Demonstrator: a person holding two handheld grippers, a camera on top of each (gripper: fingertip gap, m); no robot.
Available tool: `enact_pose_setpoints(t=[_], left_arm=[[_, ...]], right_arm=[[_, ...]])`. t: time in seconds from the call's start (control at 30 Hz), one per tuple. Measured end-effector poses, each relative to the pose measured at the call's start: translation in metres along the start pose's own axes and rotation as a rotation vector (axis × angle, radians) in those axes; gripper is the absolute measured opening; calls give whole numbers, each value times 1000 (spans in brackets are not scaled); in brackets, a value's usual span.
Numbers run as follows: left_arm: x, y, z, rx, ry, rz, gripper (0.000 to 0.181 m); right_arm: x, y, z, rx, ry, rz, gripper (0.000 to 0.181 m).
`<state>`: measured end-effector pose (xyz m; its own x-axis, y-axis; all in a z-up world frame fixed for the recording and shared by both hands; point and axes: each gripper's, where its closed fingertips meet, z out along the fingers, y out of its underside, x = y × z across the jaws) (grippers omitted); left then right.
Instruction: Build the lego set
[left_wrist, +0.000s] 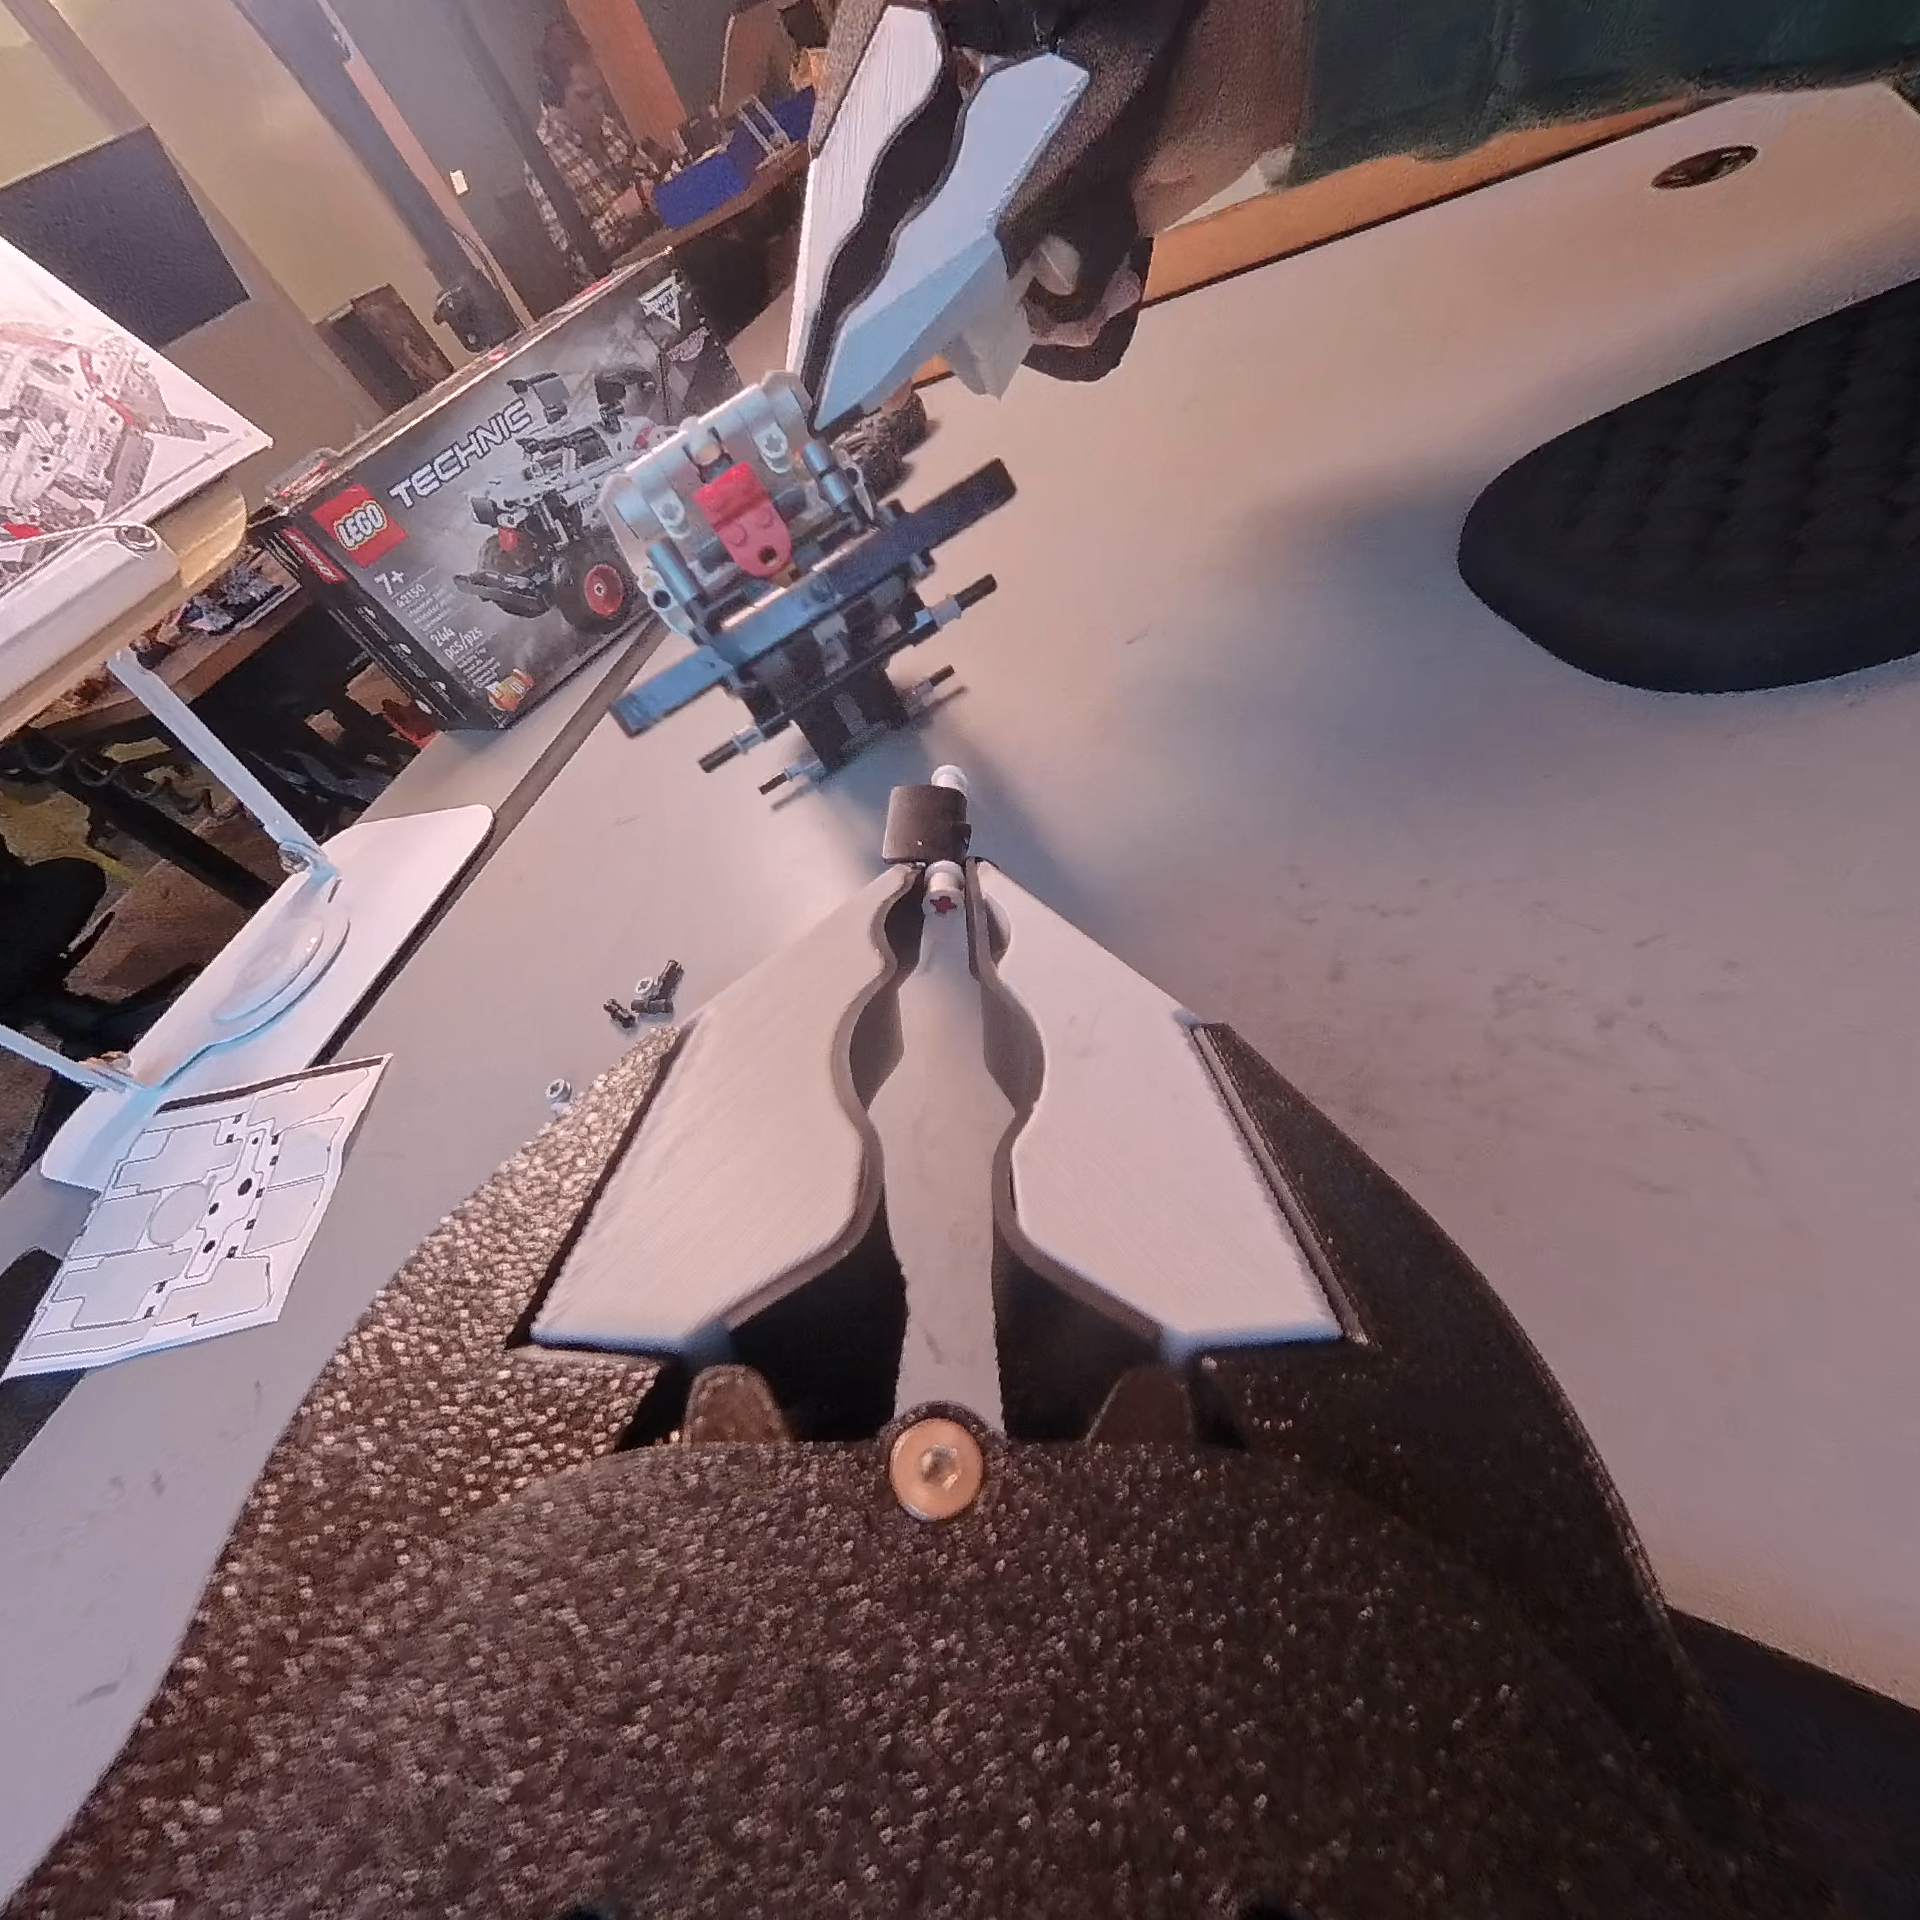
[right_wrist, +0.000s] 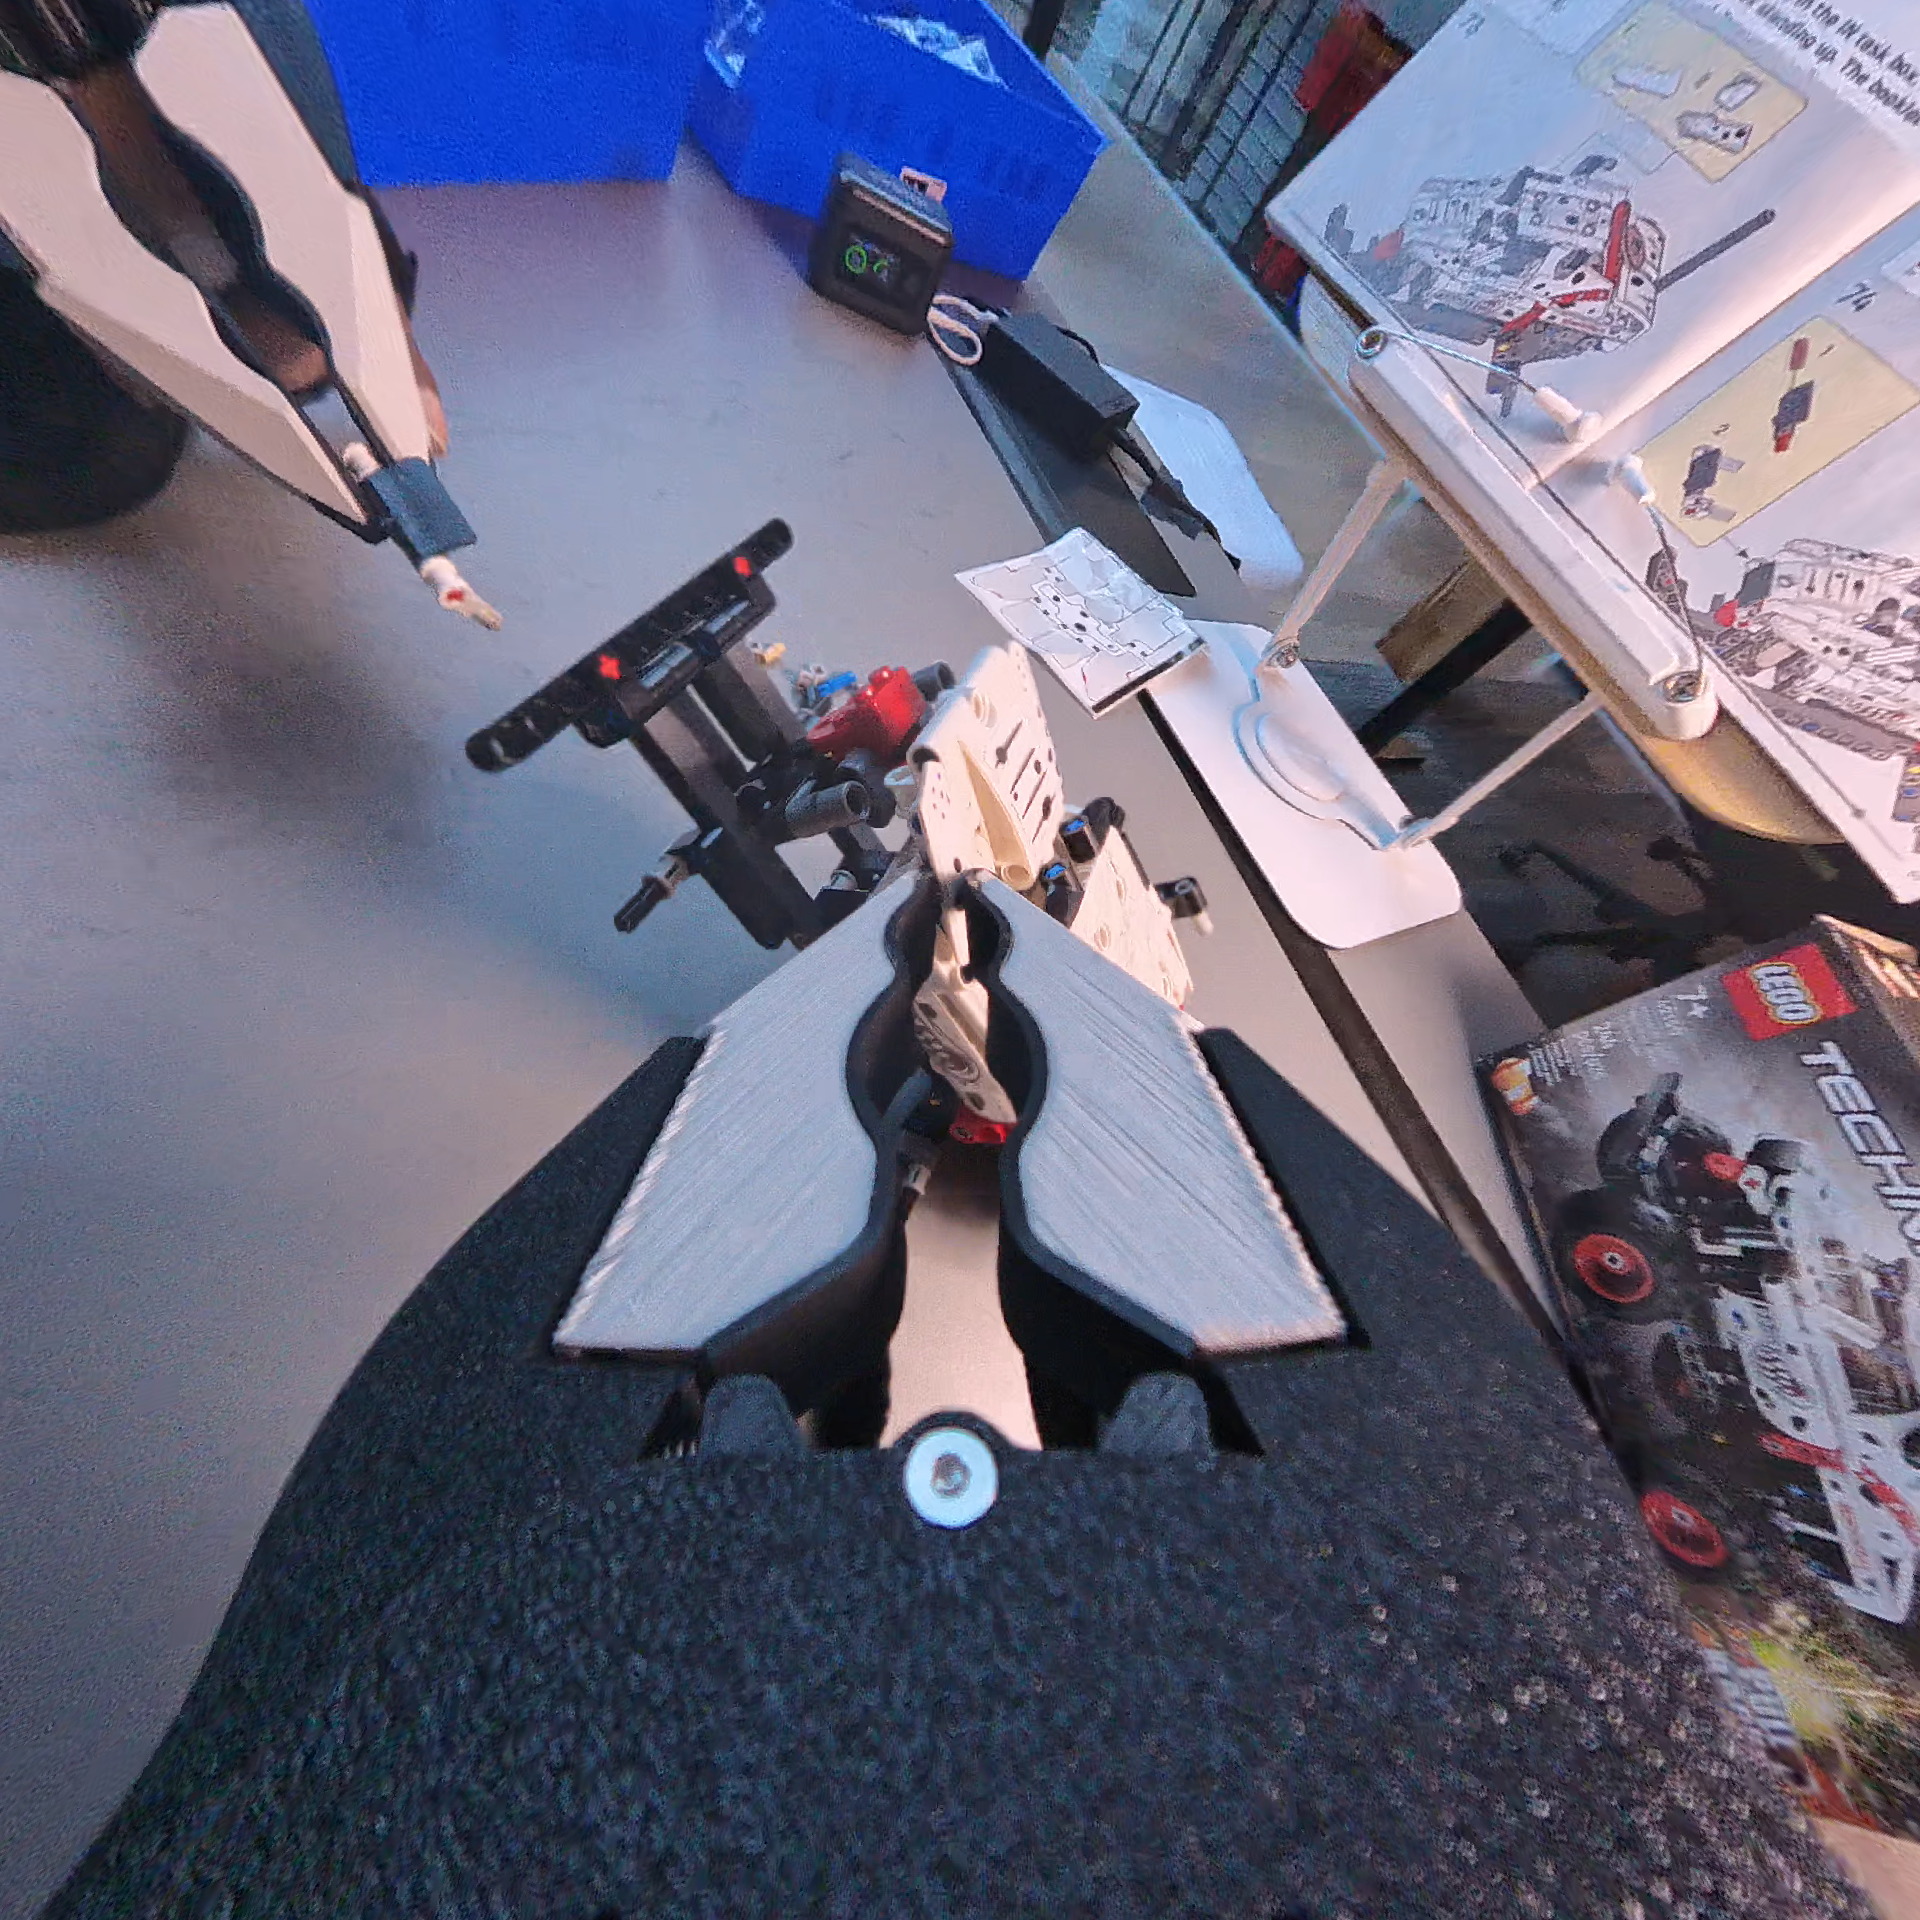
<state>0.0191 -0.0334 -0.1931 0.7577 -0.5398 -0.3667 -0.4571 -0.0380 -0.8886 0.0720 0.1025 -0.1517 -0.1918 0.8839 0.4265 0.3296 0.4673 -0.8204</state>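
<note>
The half-built white, grey and black Lego truck model (right_wrist: 831, 790) is sitting upside-down-looking on the pale grey table (right_wrist: 260, 1039), its long black beam and bare axle ends sticking out toward the open tabletop. Beyond the model, at the table's far edge, the printed Lego box (left_wrist: 488, 551) is lying flat, and the open instruction booklet (right_wrist: 1621, 260) is resting on a white metal stand beside it. A white sticker sheet (right_wrist: 1086, 613) is lying near the stand's foot.

The right gripper (right_wrist: 951, 894) is clamping its white fingers on the model's white panel, steadying it. The left gripper (left_wrist: 945, 883) is pinching a small black connector block on a white axle pin (left_wrist: 928, 831) and holding it just short of the model, clear of the table.

The likely risk is misalignment: the pin is being held at its very end, so an off-axis push could twist it out of the fingertips, or tip the model against the right gripper's narrow hold on one panel. Three tiny black pins (left_wrist: 644, 992) lying near the left gripper could be swept off.
</note>
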Motion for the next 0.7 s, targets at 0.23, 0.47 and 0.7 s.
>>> enact_pose_setpoints(t=[0.23, 0.47, 0.7], left_arm=[[0, -6, -2, 21, -12, 12, 5], [0, -43, -19, 203, -3, -14, 5], [27, -39, -10, 157, 83, 94, 5]], right_arm=[[1, 0, -8, 50, -60, 91, 4], [-40, -6, 3, 40, -175, -53, 5], [-101, -27, 19, 105, -365, -175, 6]])
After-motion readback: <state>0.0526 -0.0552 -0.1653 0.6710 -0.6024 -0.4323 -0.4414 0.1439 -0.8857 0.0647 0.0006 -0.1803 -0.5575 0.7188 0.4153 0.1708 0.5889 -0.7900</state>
